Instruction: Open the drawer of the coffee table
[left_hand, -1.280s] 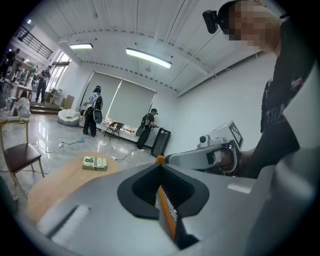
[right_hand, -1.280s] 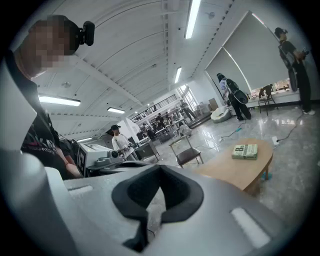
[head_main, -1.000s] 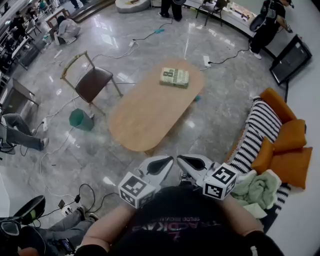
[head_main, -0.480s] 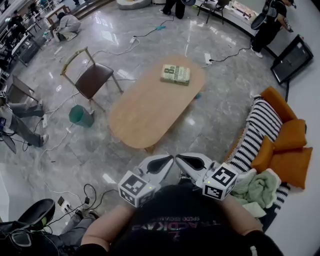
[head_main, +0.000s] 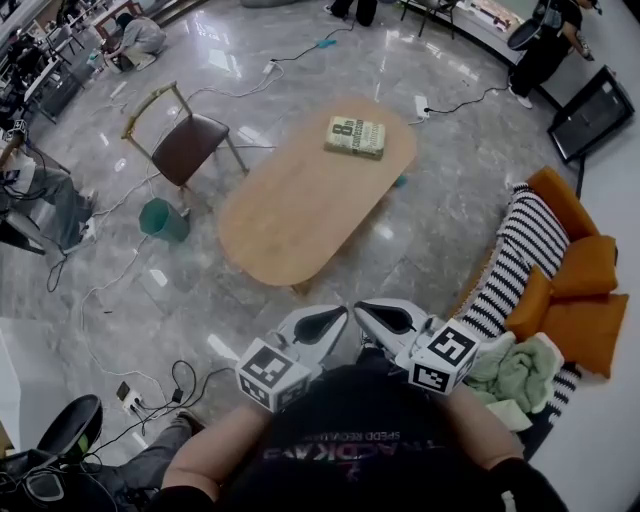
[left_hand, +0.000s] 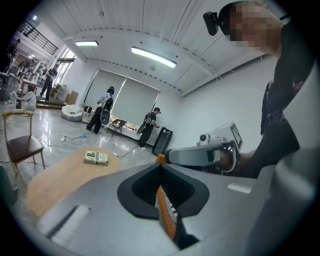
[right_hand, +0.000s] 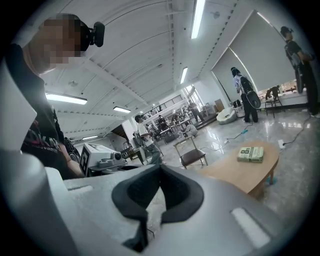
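Presently the left gripper (head_main: 335, 320) and the right gripper (head_main: 365, 315) are held side by side just in front of the person's chest, with their tips close together and pointing forward. The jaws of the left gripper (left_hand: 161, 175) are fully closed; the pads meet along one seam and nothing is caught between them. The jaws of the right gripper (right_hand: 160, 172) are likewise pressed together and empty. Neither gripper touches any object. The table (head_main: 300, 210) stands on the floor ahead of both grippers, well apart from them, with its near rounded end towards the tips. Its drawer cannot be made out in any view. A book (head_main: 355, 137) lies flat on the far end of the tabletop, beyond the grippers' reach. A chair (head_main: 185, 145) and a green bin (head_main: 162, 218) stand ahead and to the left of the left gripper, beside the table. A sofa (head_main: 545, 270) with striped and orange cushions lies to the right of the right gripper.
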